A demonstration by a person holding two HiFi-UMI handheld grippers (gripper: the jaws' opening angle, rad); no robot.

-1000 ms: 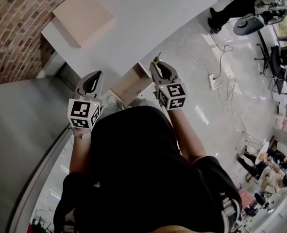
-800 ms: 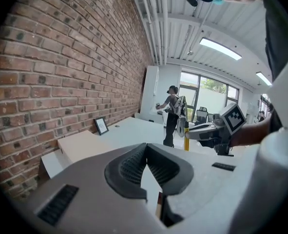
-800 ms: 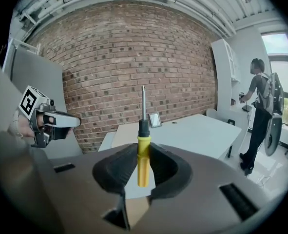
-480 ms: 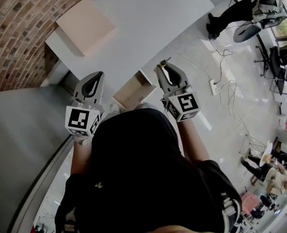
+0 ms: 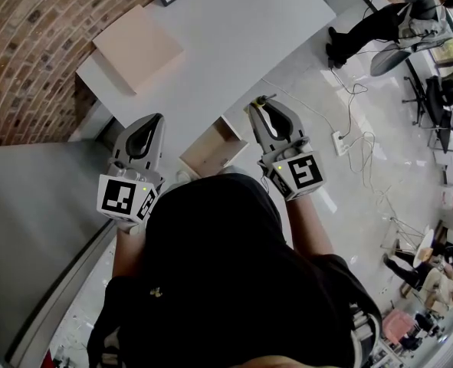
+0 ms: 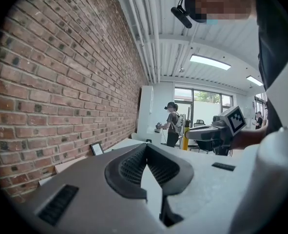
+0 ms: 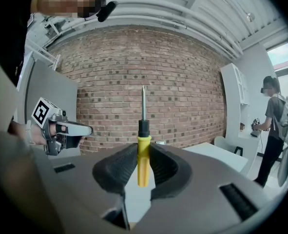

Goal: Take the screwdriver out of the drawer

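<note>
The screwdriver (image 7: 143, 152) is held in the right claw (image 5: 262, 109), whose pads are pressed against the yellow handle from both sides. In the right gripper view its long axis is seen standing upright, crosswise to the line along which the claw points. The metal shaft and tip are directed upward, a black collar is seen just above the pads, and the butt of the handle hangs below them. In the head view only a short yellow and dark piece is made out at the claw's tips. The tool is thus found outside the drawer (image 5: 211, 146), which is left pulled open under the edge of the white counter (image 5: 234, 29), between the two claws in that view.

The left claw (image 5: 152, 121) is seen with its tips brought together and nothing between them. Both claws are held out in front of the person's chest, roughly side by side and well apart. They are pointed toward the counter and the brick wall (image 5: 27, 37), with the marker cubes kept nearest the body. A tan board (image 5: 138, 48) is seen lying on the counter.
</note>
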